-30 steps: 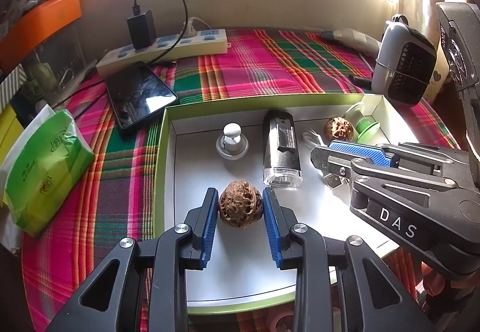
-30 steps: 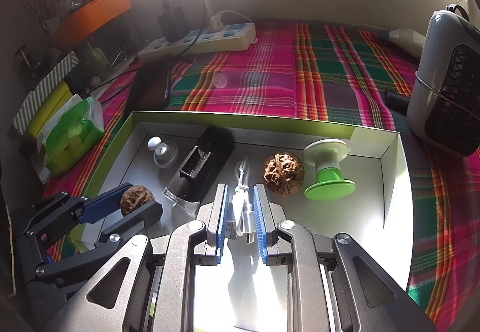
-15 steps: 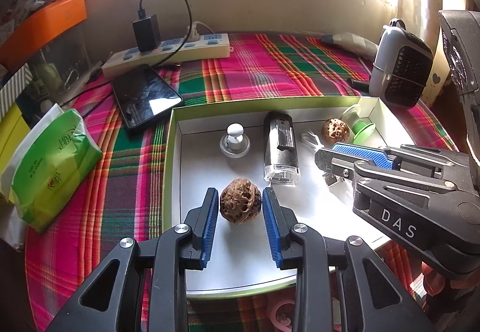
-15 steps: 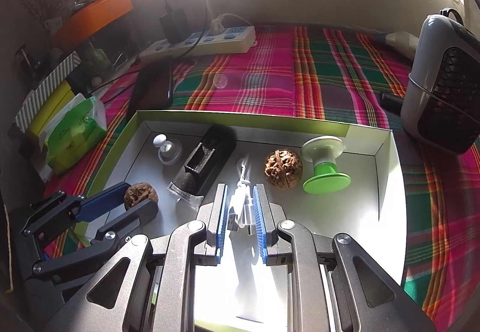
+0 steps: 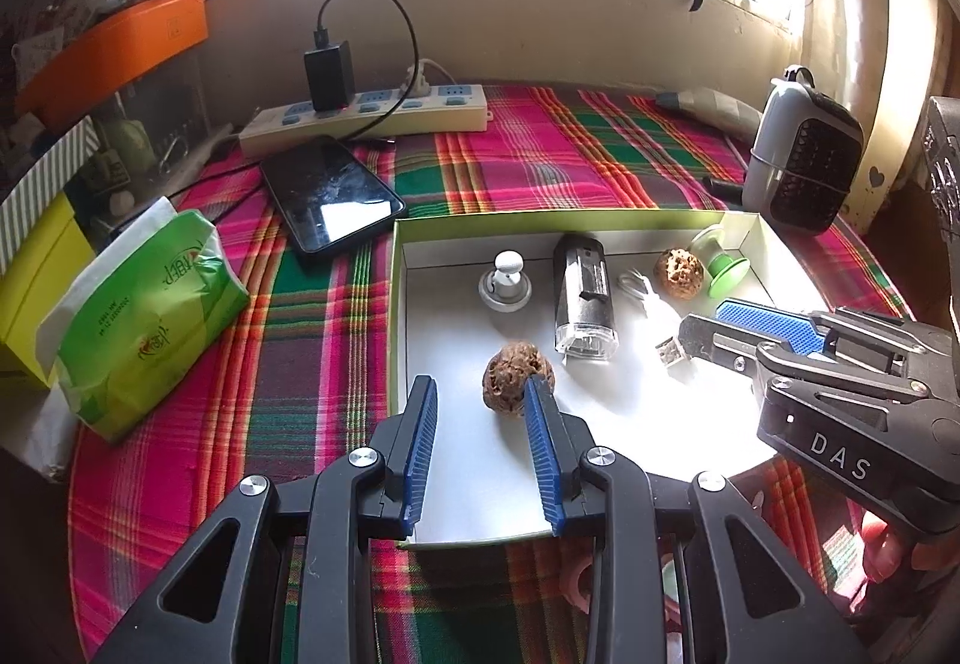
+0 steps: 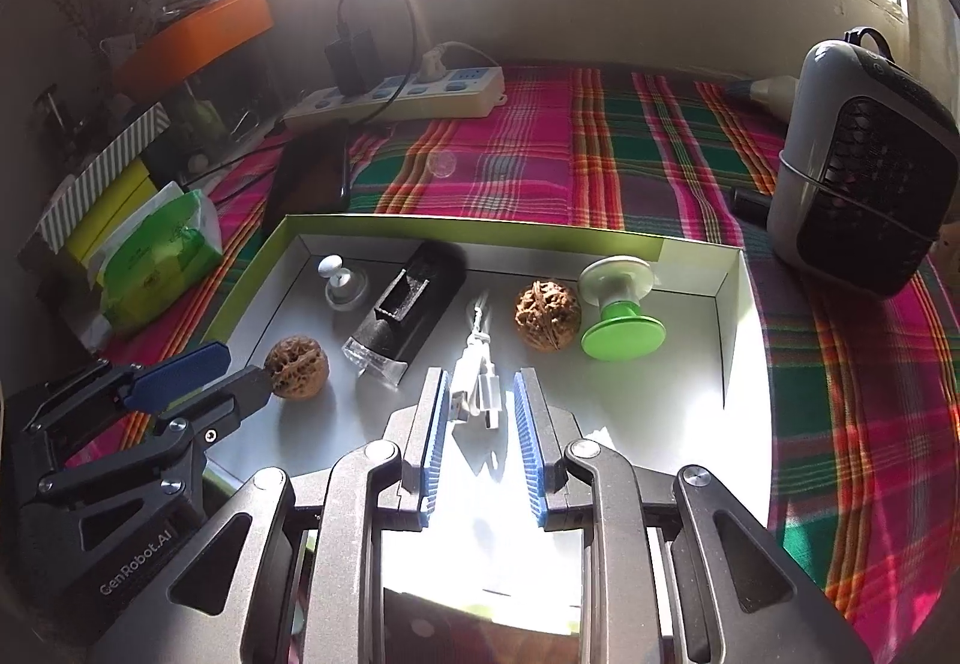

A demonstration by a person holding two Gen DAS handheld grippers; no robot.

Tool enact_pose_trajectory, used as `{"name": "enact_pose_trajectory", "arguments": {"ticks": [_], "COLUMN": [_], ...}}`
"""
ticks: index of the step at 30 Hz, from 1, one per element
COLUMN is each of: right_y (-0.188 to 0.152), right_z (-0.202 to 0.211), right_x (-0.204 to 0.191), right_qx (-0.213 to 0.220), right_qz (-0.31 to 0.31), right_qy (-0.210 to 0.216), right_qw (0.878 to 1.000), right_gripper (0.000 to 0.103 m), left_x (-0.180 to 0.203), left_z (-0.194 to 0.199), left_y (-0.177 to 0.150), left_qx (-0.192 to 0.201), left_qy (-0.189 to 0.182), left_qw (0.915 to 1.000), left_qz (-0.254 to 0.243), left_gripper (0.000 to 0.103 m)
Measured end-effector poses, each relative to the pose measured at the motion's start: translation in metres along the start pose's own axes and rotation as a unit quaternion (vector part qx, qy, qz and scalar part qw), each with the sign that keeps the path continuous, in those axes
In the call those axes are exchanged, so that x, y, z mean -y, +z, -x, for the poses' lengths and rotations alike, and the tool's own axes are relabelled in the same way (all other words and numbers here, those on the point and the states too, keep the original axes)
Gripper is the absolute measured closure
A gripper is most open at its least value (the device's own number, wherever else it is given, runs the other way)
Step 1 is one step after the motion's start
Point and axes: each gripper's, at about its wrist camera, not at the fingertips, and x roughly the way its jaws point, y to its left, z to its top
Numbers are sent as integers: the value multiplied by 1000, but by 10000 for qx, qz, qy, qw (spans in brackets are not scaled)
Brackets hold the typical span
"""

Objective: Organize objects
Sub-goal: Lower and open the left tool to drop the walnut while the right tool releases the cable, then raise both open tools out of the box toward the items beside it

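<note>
The left tool (image 5: 480,400) stands open above the near part of the shallow white tray (image 5: 398,304); its ribbed blue pads grip nothing, and a wrinkled brown walnut (image 5: 510,379) lies just past the tips. The right tool (image 6: 480,394) has just been opening, and the white USB cable (image 6: 477,376) lies loose between its pads on the tray floor. Farther back lie a black rectangular device (image 6: 414,310), a second walnut (image 6: 547,315), a green plastic spool (image 6: 621,316) and a small round white knob (image 6: 343,283). The plaid cloth covers the counter (image 6: 600,154).
</note>
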Motion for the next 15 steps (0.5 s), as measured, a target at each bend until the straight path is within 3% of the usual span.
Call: {"name": "enact_pose_trajectory", "arguments": {"ticks": [15], "right_y": [-28], "right_z": [34], "right_x": [-3], "right_qx": [213], "right_qz": [0], "right_qy": [6], "right_qw": [9998], "right_gripper": [75], "left_x": [-20], "left_z": [36], "left_y": [-26], "left_qx": [149], "left_qy": [-245], "left_qw": [9995], "left_qz": [144], "left_gripper": [75]}}
